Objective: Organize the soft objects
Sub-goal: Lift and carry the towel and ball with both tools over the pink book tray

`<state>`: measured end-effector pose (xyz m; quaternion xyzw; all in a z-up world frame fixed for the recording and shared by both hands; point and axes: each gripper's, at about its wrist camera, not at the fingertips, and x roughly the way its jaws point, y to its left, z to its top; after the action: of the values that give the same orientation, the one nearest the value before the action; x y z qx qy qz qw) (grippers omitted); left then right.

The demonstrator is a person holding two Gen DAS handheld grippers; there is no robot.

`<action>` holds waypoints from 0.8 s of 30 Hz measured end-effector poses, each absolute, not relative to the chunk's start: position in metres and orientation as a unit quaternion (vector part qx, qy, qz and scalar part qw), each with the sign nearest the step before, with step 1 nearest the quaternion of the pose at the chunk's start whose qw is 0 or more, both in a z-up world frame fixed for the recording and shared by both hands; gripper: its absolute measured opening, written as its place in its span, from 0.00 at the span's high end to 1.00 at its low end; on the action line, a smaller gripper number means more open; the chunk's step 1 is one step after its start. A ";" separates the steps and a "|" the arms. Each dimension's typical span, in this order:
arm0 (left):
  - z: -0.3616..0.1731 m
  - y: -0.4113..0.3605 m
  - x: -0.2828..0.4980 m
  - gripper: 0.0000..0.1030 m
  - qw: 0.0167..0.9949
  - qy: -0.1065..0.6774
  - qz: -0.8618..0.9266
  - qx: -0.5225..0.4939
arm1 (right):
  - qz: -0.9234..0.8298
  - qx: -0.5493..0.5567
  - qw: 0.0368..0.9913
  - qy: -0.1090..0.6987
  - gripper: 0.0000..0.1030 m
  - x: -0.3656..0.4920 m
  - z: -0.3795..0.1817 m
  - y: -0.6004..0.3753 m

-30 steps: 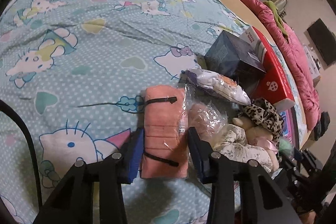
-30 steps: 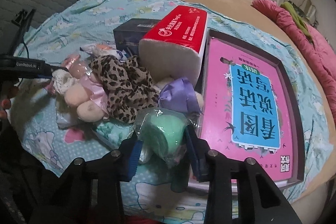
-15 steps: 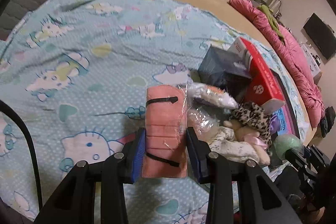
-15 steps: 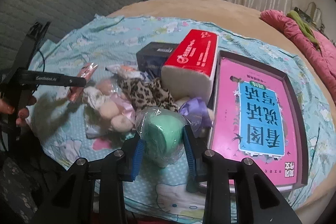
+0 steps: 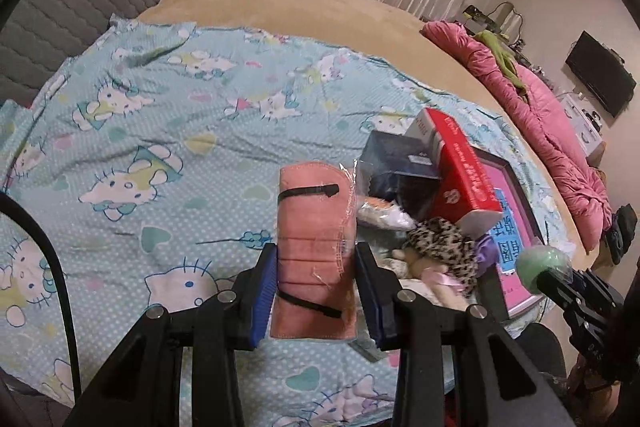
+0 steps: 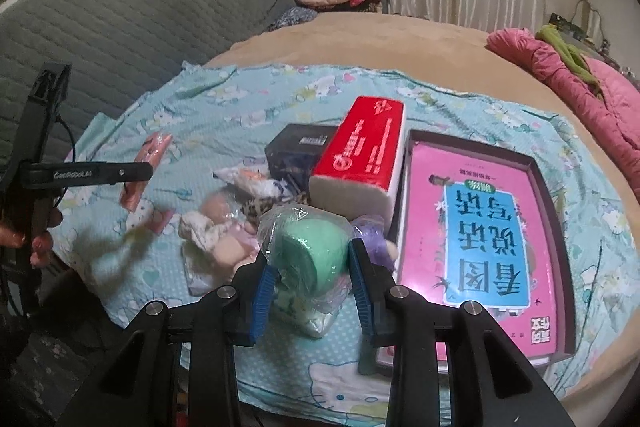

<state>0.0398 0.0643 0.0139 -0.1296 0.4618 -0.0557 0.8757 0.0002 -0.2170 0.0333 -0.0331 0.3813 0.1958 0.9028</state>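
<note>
The left gripper [image 5: 316, 291] is clamped on a bagged pink cloth [image 5: 314, 251], lifted over the bedspread [image 5: 160, 131]. The right gripper [image 6: 310, 277] squeezes a wrapped green ball [image 6: 310, 247] above the pile near the front edge. Both wrappers look slick, so either could slip out.

2 claws [image 5: 316, 291] [image 6: 311, 277], 1 pink cloth [image 5: 314, 227], 1 green roll [image 6: 316, 247], 1 tissue pack [image 6: 362, 157], 1 dark box [image 6: 298, 149], 1 book [image 6: 480, 227].

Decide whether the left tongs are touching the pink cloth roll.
Touching. The left wrist view shows the left tongs closed on the pink roll, both blue pads pressed against its wrapped sides with no gap.
</note>
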 end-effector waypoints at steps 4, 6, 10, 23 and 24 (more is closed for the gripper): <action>0.032 0.050 0.039 0.63 0.881 0.454 -0.063 -0.117 | 0.180 -0.023 0.909 0.375 0.64 0.003 0.043 -0.229; 0.043 0.037 0.041 0.63 0.886 0.446 -0.072 -0.106 | 0.165 -0.017 0.912 0.374 0.64 0.005 0.049 -0.238; 0.062 0.009 0.050 0.63 0.894 0.428 -0.101 -0.092 | 0.135 -0.010 0.919 0.370 0.64 0.009 0.059 -0.256; 0.092 -0.113 0.071 0.63 0.892 0.402 -0.207 -0.024 | 0.030 0.047 0.928 0.369 0.64 0.031 0.083 -0.330; 0.093 -0.122 0.073 0.63 0.890 0.402 -0.213 -0.021 | 0.023 0.052 0.928 0.367 0.64 0.031 0.084 -0.336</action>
<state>0.0727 -0.1216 0.0927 -0.0208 0.4016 -0.2133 0.8904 0.0309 -0.3356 0.0839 0.0524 0.3674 0.0231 0.9283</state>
